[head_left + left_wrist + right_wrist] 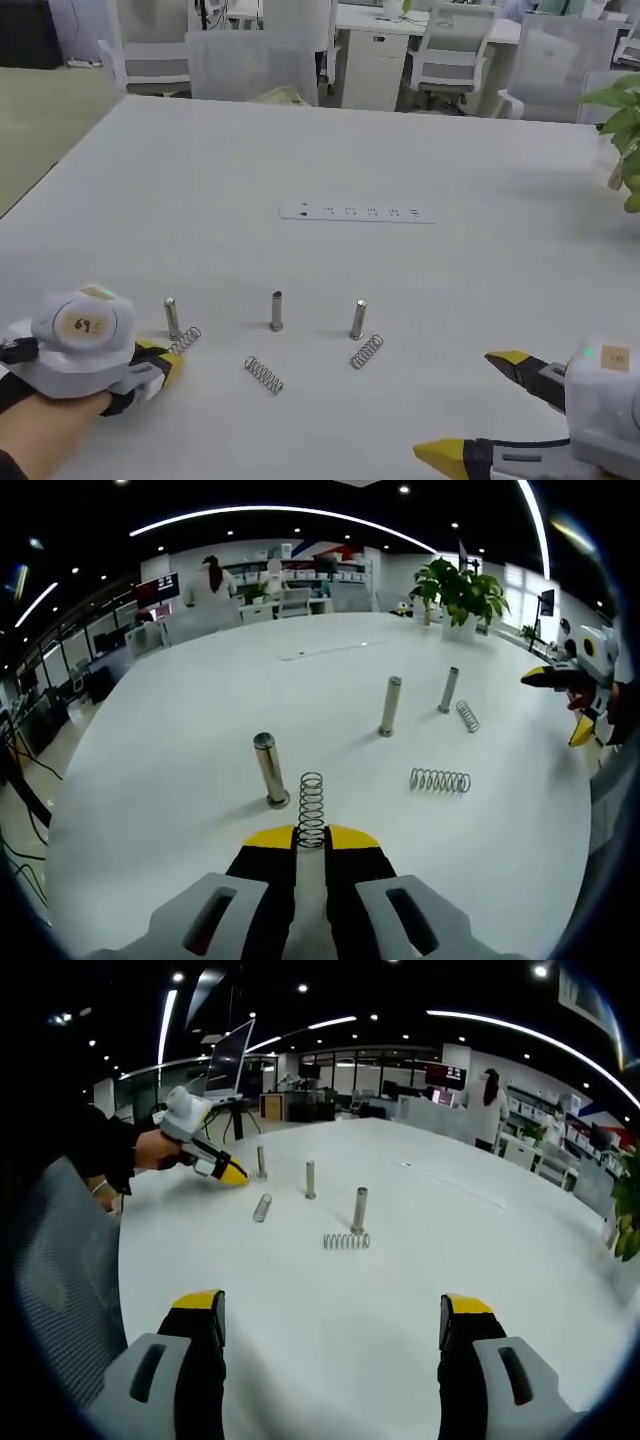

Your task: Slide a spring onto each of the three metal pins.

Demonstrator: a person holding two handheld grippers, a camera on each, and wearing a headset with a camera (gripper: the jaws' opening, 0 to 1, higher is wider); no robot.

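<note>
The left claw (311, 840) was clenched on one end of a spring (311, 802), placing it just beside the nearest pin (268, 770) for threading. The right claw (332, 1305) hung released (two other springs (264, 374) lay loose on the worktop (400, 150)).

The left gripper (311, 836) has its yellow-tipped jaws pinched on the near end of 1 spring (311, 800), just beside the nearest pin (268, 770). Farther across the white bench (180, 740) stand a middle pin (389, 706) and a far pin (449, 690). A loose spring (440, 779) lies flat near the first and another spring (467, 715) just beside the second.
</note>
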